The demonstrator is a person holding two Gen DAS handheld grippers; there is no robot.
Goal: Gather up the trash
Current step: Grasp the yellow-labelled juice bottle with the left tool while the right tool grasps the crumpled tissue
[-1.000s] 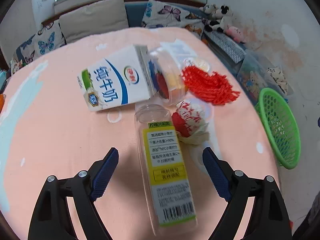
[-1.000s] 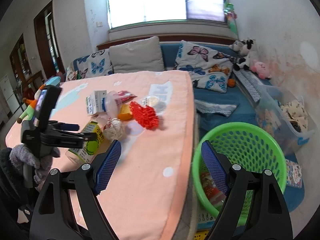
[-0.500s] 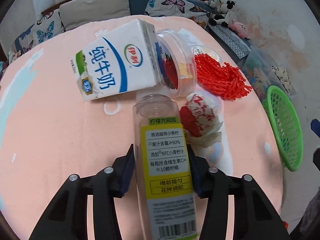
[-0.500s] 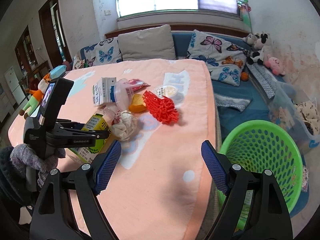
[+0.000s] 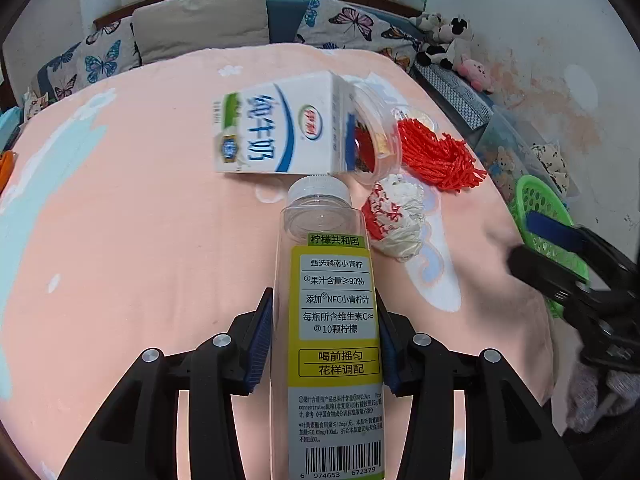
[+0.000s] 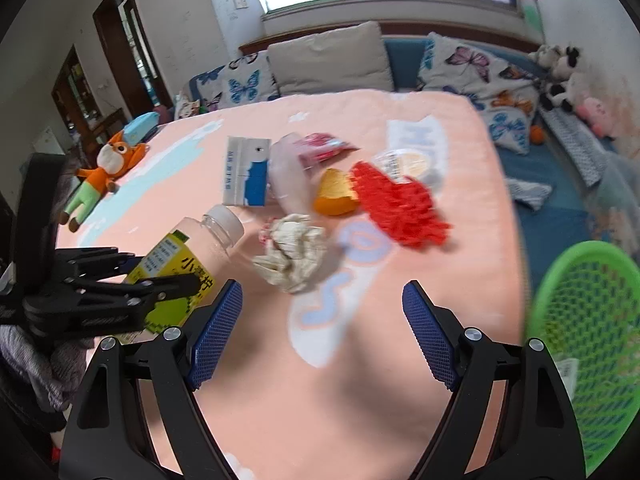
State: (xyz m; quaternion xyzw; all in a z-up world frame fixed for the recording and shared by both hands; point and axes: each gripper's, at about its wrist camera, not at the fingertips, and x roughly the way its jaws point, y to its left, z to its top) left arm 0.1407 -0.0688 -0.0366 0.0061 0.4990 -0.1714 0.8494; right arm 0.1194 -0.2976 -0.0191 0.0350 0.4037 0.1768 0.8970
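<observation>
- left gripper (image 5: 325, 344): jaws have just closed in, blue pads now pressed on both sides of the clear bottle (image 5: 328, 300). Pinching it at the yellow label, mid-body.
- bottle: empty, white cap pointing away from the gripper toward the milk carton (image 5: 276, 128). In the right wrist view it sits at the near left of the peach blanket (image 6: 360, 380), clamped in the left gripper (image 6: 176, 280); can't tell if it's lifted off the blanket.
- milk carton: on its side, just beyond the bottle cap, clear plastic cup (image 5: 376, 132) lying against its right end.
- crumpled paper wrapper (image 5: 396, 216): red and white, just right of the bottle neck, on the blanket.
- red shredded bundle (image 5: 440, 156): beyond the wrapper, right of the cup. Orange piece (image 6: 334, 196) next to it, lidded round tub (image 6: 412, 162) just behind it.
- right gripper (image 6: 322, 332): jaws spread wide, nothing between the pads, hovering over bare blanket in front of the wrapper.
- green basket (image 6: 588, 344): off the right edge of the blanket, lower than it, well apart from the bottle.
</observation>
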